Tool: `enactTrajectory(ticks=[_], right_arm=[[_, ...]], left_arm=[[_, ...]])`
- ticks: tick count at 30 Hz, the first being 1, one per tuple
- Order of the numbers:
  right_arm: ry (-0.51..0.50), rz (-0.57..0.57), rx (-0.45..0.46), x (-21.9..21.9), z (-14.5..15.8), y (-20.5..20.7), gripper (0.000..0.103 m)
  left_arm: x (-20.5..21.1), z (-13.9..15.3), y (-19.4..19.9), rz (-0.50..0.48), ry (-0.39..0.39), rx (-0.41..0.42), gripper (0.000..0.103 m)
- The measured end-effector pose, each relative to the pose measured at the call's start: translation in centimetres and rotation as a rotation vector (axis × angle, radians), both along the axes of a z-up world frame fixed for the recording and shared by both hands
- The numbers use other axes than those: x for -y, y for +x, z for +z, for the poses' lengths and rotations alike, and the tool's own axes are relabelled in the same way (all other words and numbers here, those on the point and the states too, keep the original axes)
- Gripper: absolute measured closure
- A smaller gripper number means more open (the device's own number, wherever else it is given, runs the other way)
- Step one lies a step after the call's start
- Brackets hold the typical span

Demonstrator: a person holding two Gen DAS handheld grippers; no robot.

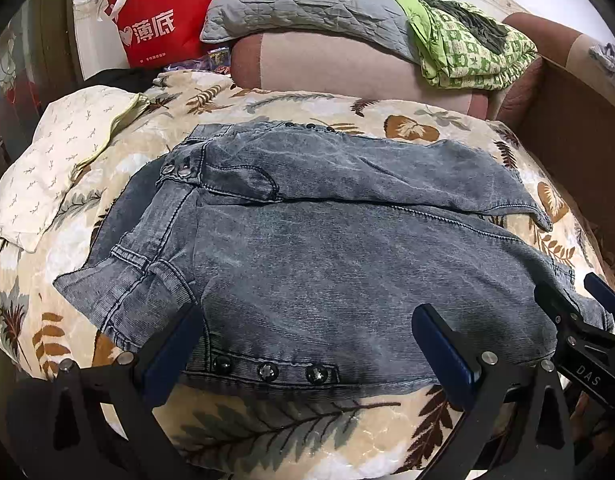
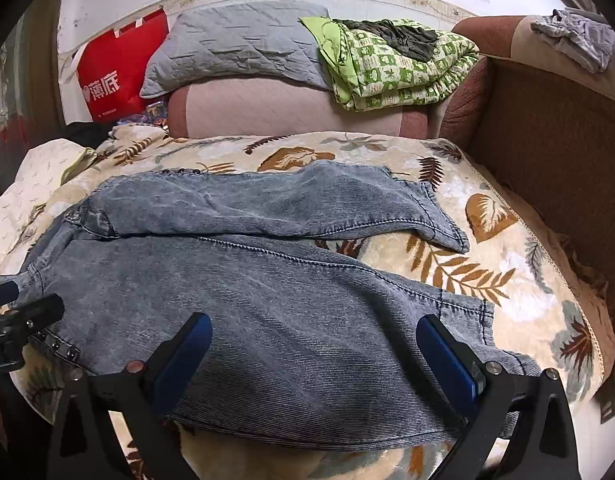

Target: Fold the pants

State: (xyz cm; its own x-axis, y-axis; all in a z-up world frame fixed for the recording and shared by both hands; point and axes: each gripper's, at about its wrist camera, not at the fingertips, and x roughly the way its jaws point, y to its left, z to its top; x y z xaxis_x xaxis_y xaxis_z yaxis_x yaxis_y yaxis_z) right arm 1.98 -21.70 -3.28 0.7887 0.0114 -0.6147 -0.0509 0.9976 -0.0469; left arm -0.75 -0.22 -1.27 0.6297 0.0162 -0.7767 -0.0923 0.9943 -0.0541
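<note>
Grey-blue washed denim pants lie flat on a leaf-patterned blanket, waist to the left and both legs running right. Round studs line the near edge. My left gripper is open, its blue-padded fingers straddling the near edge by the studs. The right gripper shows at the right, over the near leg's hem. In the right wrist view the pants fill the middle; my right gripper is open over the near leg. The left gripper sits at the waist end.
A cream pillow lies left of the waist. Behind the blanket are a pink bolster, a grey quilted pillow, a green folded quilt and a red bag. A brown sofa side walls the right.
</note>
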Motion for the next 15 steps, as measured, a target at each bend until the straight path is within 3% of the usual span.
enactTrajectory(ticks=[15], right_arm=[[0.002,0.002,-0.002,0.07,-0.03,0.06,0.0]], left_arm=[[-0.07,-0.17,0.09,-0.005,-0.018,-0.009,0.0]])
